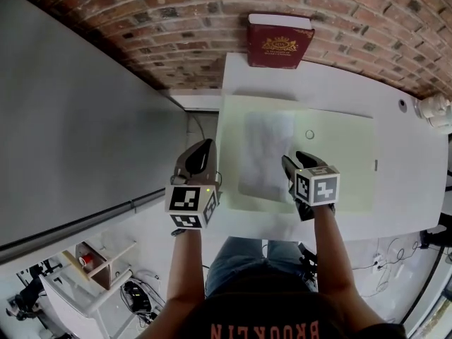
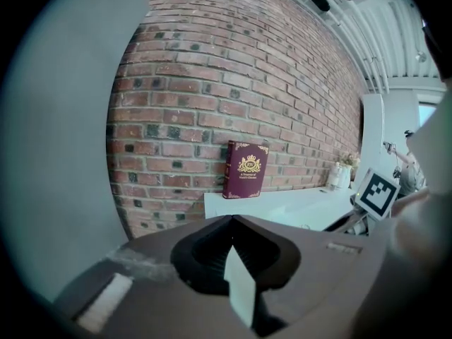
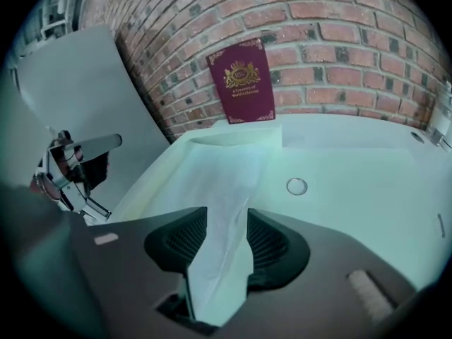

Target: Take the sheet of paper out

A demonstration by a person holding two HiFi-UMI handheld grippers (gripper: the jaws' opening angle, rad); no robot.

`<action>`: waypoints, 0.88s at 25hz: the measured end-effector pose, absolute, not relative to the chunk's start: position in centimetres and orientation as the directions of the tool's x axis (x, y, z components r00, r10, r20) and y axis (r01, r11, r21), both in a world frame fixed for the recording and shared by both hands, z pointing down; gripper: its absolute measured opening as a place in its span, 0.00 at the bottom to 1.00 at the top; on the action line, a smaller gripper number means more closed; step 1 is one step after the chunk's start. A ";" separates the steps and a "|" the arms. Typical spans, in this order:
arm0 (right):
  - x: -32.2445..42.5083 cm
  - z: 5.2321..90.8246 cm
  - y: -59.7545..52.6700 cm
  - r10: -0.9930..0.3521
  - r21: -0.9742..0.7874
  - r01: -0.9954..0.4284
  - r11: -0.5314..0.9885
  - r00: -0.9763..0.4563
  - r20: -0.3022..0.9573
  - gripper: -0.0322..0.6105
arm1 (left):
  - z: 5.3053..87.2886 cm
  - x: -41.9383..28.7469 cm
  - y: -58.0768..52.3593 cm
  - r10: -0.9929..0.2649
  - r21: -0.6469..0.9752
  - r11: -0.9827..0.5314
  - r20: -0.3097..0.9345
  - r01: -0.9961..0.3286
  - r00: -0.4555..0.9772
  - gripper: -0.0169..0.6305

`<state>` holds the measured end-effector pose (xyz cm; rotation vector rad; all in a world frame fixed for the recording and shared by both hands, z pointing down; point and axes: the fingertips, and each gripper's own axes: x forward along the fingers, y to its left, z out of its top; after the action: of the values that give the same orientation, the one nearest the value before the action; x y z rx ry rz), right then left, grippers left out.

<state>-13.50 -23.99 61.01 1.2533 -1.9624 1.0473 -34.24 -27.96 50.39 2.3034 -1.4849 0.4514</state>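
Now we have both tools at the desk's (image 1: pixel 409 189) near edge, with the sheet of paper (image 1: pixel 267 154) lying on the pale green folder (image 1: pixel 339 161).
Our right tool (image 1: pixel 296 159) has its jaws apart; the sheet's near end runs between them, unpinched. Our left tool (image 1: pixel 205 145), just off the desk's left edge, has its jaws together. A red book (image 1: pixel 280 42) leans on the brick wall at the far edge.

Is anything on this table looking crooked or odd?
Only the white sheet: its near end lifts off the pale green folder, creased lengthwise, between the right gripper's parted jaws. The red book leans neatly against the brick wall.
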 end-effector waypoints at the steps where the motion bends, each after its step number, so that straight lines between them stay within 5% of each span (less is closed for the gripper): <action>1: -13.6 61.4 -24.1 -0.451 -0.311 -0.919 0.242 -0.390 0.803 0.33 | 50.7 -34.3 -28.0 -0.797 0.132 -0.380 0.455 -0.916 0.396 0.03; 10: -13.8 63.9 -24.2 -0.352 -0.320 -0.930 0.182 -0.365 0.862 0.25 | 51.9 -35.5 -29.1 -0.794 0.145 -0.357 0.473 -0.923 0.381 0.03; 16: -13.2 64.2 -24.3 -0.355 -0.281 -0.946 0.162 -0.322 0.878 0.06 | 52.3 -35.3 -29.4 -0.787 0.158 -0.365 0.474 -0.918 0.395 0.03; 22: -13.3 64.1 -24.2 -0.358 -0.293 -0.941 0.166 -0.335 0.872 0.06 | 52.3 -35.1 -29.5 -0.789 0.156 -0.368 0.470 -0.916 0.397 0.03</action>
<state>-13.28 -24.16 64.12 1.2339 -1.7982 1.1512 -35.09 -29.45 52.29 2.2686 -1.4685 0.4472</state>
